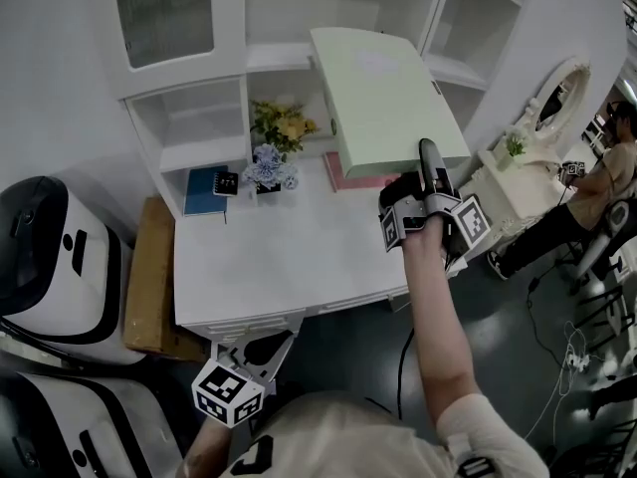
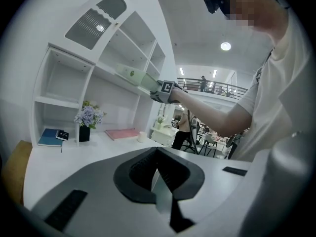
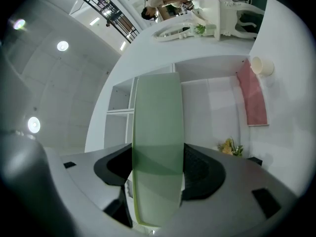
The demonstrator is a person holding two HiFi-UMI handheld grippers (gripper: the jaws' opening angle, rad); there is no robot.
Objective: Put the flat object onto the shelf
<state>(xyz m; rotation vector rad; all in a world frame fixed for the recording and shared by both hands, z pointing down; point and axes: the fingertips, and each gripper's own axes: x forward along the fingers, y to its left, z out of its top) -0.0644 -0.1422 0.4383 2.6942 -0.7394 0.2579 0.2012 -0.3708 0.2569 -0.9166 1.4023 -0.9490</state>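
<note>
A pale green flat board-like object [image 1: 388, 98] is held up in the air in front of the white shelf unit [image 1: 204, 152], above the back right of the white desk [image 1: 289, 257]. My right gripper [image 1: 428, 162] is shut on its near edge; in the right gripper view the green object [image 3: 158, 132] runs straight out between the jaws of the right gripper [image 3: 157, 181]. My left gripper [image 1: 261, 347] hangs low by the desk's front edge. In its own view the left gripper [image 2: 159, 174] has its jaws together with nothing in them, and the green object [image 2: 133, 75] shows far off.
On the desk lie a pink book [image 1: 348, 175], a blue book [image 1: 204, 189], a vase of flowers [image 1: 267, 167] and a white cup [image 3: 261, 65]. Suitcases [image 1: 50, 257] and a brown box [image 1: 149, 277] stand at the left. A white dressing table [image 1: 528, 167] and a seated person [image 1: 597, 187] are at the right.
</note>
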